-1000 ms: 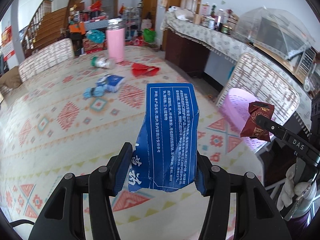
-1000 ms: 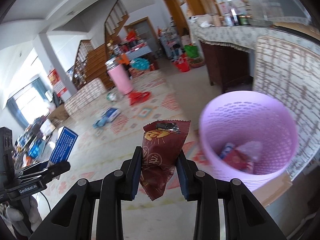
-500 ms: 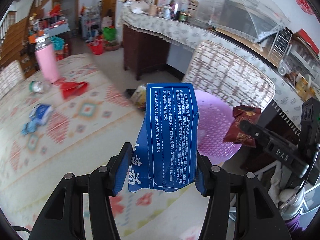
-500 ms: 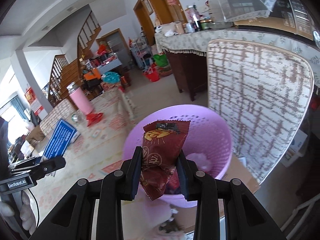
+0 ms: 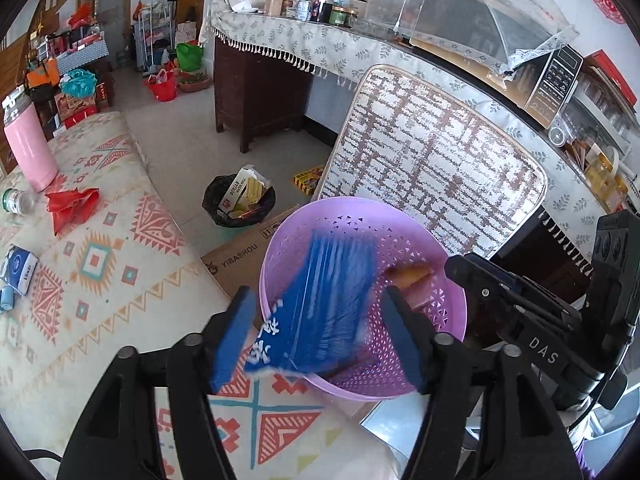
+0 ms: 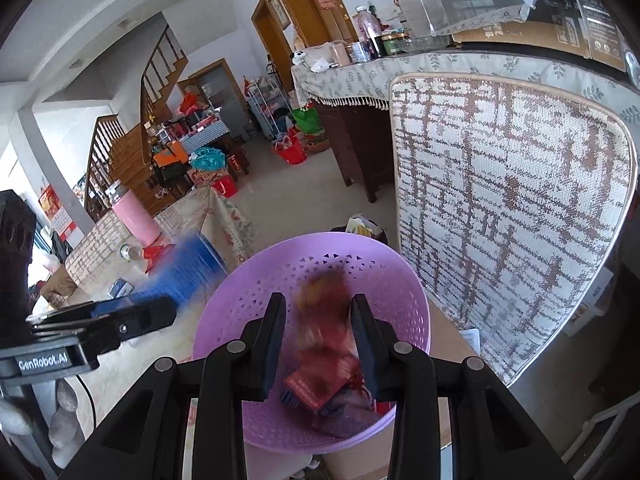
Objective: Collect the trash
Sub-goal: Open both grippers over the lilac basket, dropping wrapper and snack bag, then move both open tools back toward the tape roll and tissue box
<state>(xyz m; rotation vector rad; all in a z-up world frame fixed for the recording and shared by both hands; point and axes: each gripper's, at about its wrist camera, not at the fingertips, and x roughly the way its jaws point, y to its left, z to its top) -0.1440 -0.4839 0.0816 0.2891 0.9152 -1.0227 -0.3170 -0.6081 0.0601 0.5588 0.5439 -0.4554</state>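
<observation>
The purple perforated basket [image 5: 280, 240] stands just off the table edge, in front of a woven chair back. Over it my left gripper [image 5: 318, 312] is opening. The blue printed packet [image 5: 324, 300] lies blurred between the jaws, loose from the pads and slipping down into the basket. My right gripper [image 6: 318, 312] is opening too, above the basket [image 6: 224, 300]. The red snack wrapper [image 6: 324, 320] is blurred between its fingers, free of the left pad and dropping. Other wrappers [image 6: 320, 388] lie in the basket bottom. Each gripper shows in the other's view: right gripper [image 5: 480, 280], left gripper [image 6: 132, 316].
On the patterned tablecloth [image 5: 100, 272] lie a red wrapper [image 5: 70, 204], a small bottle [image 5: 16, 200] and a blue-white packet [image 5: 18, 266], beside a pink flask [image 5: 28, 152]. A black bin [image 5: 239, 204] and a cardboard box [image 5: 236, 256] stand on the floor. The chair back [image 5: 432, 168] rises behind the basket.
Both grippers swung from the table to above the basket. Their jaws have spread, and the blue packet and the red wrapper, gripped before, now blur downward.
</observation>
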